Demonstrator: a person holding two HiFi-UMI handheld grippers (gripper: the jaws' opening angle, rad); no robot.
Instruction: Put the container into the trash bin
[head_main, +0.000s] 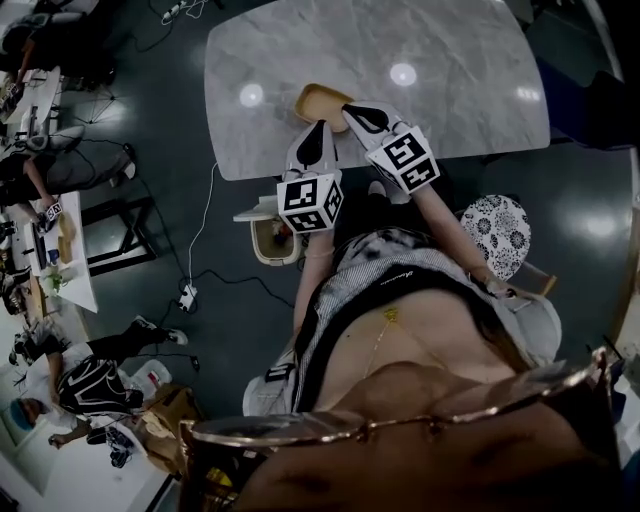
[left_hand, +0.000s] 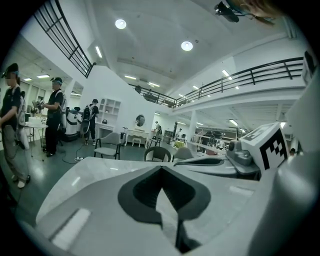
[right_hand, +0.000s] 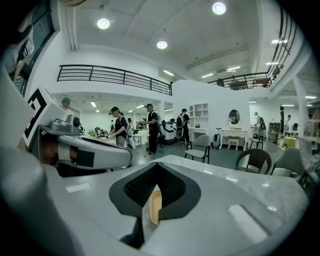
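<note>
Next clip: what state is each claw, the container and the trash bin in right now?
container: upright at the table edge, not gripped.
left claw: shut, empty.
right claw: shut, empty; container seen past its jaws.
trash bin: on the floor by the table edge, mouth looks open.

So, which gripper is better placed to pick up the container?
Probably right: the right gripper has the container straight ahead in its jaw line; the left gripper faces only bare table.
</note>
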